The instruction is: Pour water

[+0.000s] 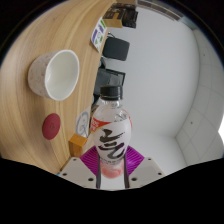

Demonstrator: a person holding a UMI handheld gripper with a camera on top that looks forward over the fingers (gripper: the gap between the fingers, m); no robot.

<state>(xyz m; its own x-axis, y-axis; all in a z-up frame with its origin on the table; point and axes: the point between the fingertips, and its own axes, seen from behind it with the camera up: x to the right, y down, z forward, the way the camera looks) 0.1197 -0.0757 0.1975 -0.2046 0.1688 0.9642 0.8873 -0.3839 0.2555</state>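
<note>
A clear plastic bottle (110,125) with a white cap and a white label with black writing stands upright between my fingers. Pinkish liquid shows near its base. My gripper (110,165) is shut on the bottle, with both purple pads (92,158) pressed on its lower body. A white bowl-shaped cup (56,73) sits on the wooden table (40,110), beyond the fingers and to the left of the bottle. The view is tilted, so the table runs along the left side.
A round red coaster-like disc (51,124) lies on the table left of the bottle. A black device (116,49) and a small box (96,36) lie beyond the bottle. A white wall (170,70) is to the right.
</note>
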